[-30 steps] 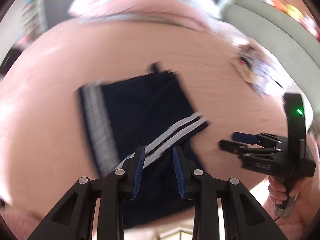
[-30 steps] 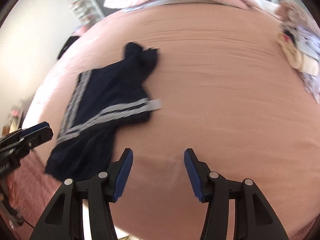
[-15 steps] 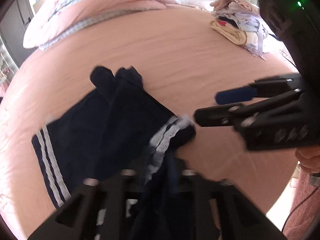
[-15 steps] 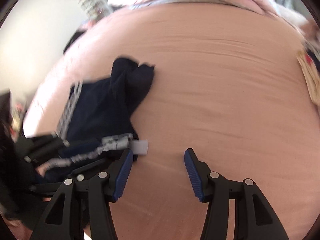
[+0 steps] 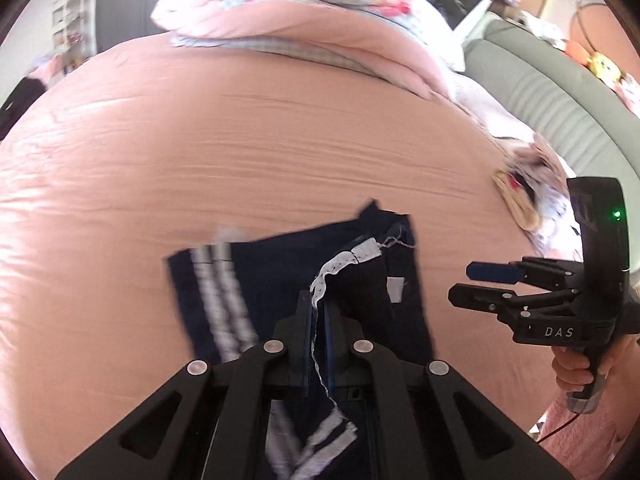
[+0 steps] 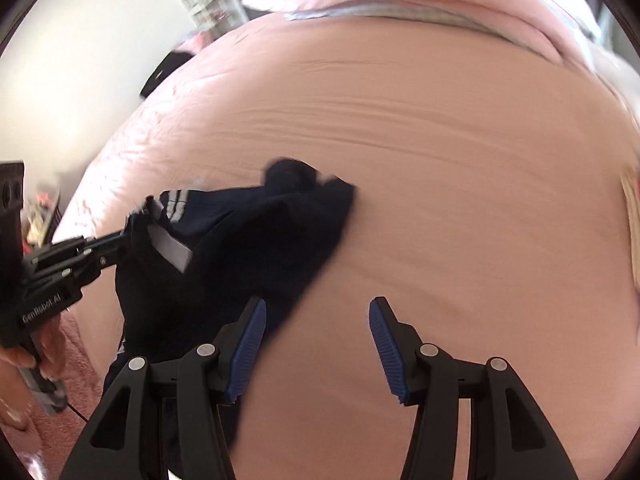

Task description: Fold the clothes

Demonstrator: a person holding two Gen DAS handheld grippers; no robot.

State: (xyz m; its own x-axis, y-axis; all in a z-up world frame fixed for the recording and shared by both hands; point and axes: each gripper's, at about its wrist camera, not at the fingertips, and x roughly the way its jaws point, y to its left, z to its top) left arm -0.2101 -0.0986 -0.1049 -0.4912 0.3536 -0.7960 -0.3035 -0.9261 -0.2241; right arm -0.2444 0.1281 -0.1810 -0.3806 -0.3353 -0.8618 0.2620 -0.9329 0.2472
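The left gripper (image 5: 316,320) has its fingers closed tight on a white-trimmed edge of the navy-blue fabric garment with white side stripes (image 5: 280,280), which lies partly lifted at the lower centre of the left wrist view on the pink-sheeted bed (image 5: 240,140). The right gripper (image 6: 316,340) stands with its blue-padded fingers wide apart and holds nothing; it hangs at the lower centre of its own view, just beside the garment's near edge, over bare sheet. In my judgement the step in hand is carrying the pinched edge across to form a fold. To do it well, the left grip should stay on the hem and not the loose trim alone, the edge should travel low and flat so the cloth beneath does not drag, and the free gripper should pin or take the opposite corner so the stripes line up before release. Motion blur hides how the far layers lie. Count: one navy garment in work; two grippers; one heap of pale mixed clothes (image 5: 524,196) at the right of the frame, pieces uncountable; one pink rolled duvet (image 5: 300,20) along the top.
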